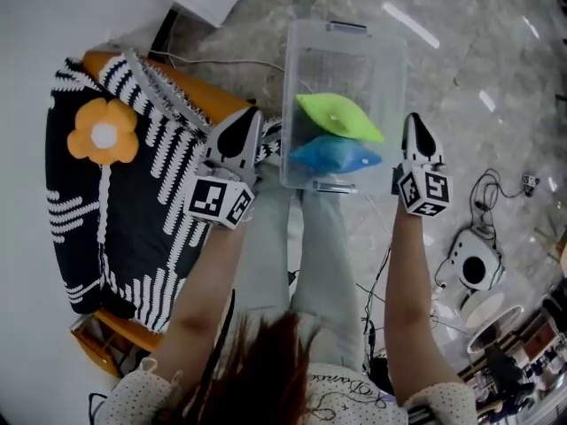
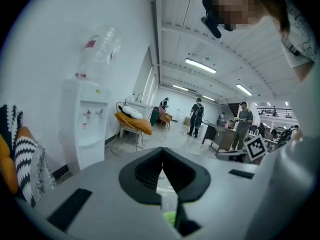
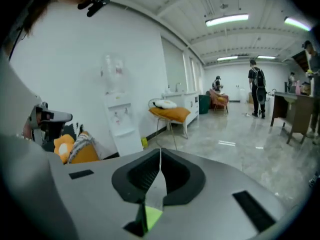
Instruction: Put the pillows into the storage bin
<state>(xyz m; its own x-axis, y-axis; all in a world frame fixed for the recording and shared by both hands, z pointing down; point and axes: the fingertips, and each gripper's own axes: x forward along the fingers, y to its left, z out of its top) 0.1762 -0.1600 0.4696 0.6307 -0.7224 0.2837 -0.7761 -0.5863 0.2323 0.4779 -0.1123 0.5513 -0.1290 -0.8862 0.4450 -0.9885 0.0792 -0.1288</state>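
Note:
The clear storage bin stands on the marble floor in the middle of the head view. A green pillow lies in it on top of a blue pillow. My left gripper hovers beside the bin's left wall, over the edge of the seat, jaws shut and empty. My right gripper hangs just past the bin's right wall, also shut and empty. In the left gripper view the left gripper points out across the room. The right gripper does the same in the right gripper view.
A black-and-white patterned throw with an orange flower covers an orange seat at the left. A white device and cables lie on the floor at the right. A water dispenser stands by the wall, and people stand farther off in the room.

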